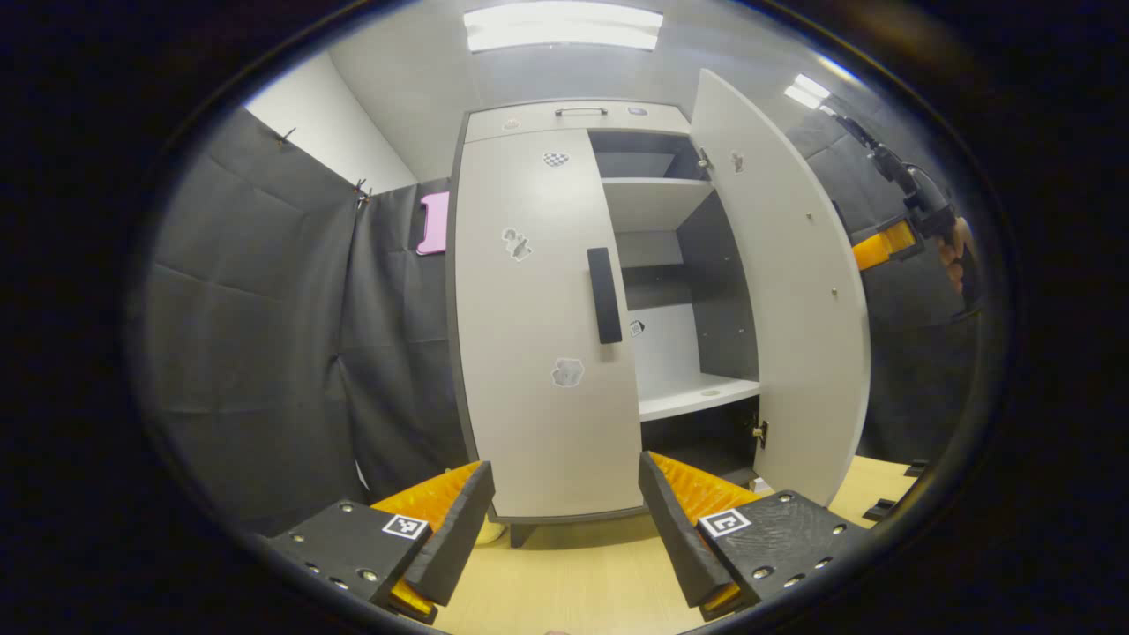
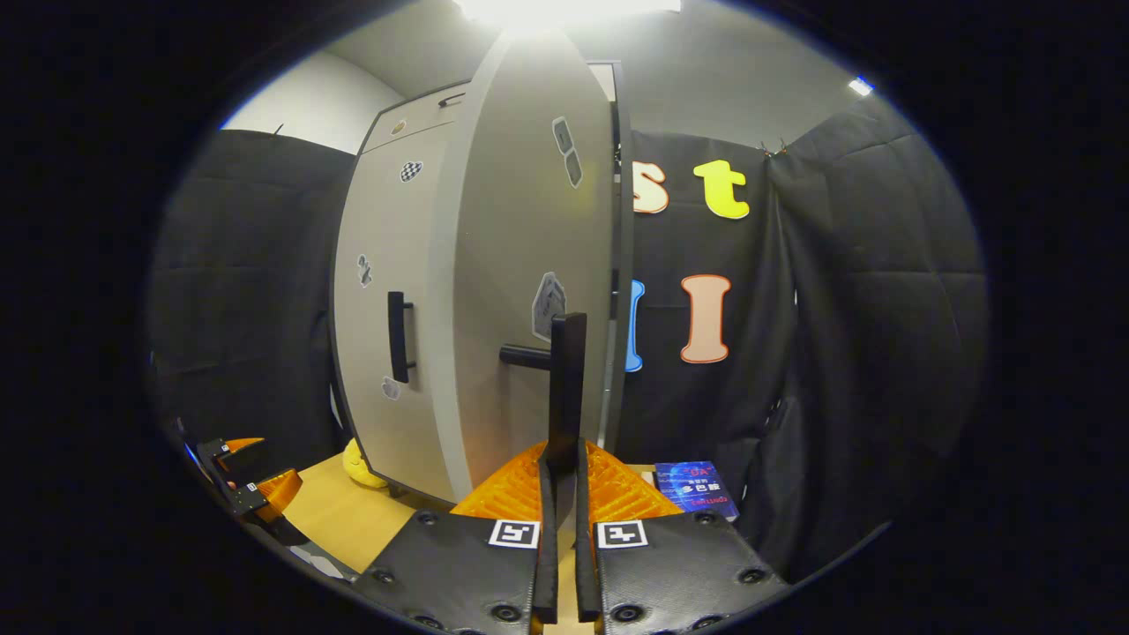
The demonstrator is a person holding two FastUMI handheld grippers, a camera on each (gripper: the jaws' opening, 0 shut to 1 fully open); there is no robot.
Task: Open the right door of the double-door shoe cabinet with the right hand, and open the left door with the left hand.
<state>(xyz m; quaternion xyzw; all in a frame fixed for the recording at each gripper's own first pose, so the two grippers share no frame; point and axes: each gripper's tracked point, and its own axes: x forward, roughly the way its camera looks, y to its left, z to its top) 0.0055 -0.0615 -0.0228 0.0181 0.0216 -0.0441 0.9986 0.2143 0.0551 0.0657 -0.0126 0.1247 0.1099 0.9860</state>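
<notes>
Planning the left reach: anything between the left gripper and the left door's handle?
Nothing in the left gripper view: only bare tabletop and the closed left door panel separate the open left gripper from the handle.

Pale grey shoe cabinet (image 1: 564, 115) standing upright; right door (image 1: 776, 291) hanging swung wide open, baring shelves; left door (image 1: 538, 326) sitting shut, dark handle (image 1: 604, 295) vertical.

Black quilted cloth (image 1: 265, 335) lines the booth beneath a white wall (image 1: 331, 132). Ceiling light panels (image 1: 564, 28) glow above a pale wooden floor (image 1: 573, 573).
</notes>
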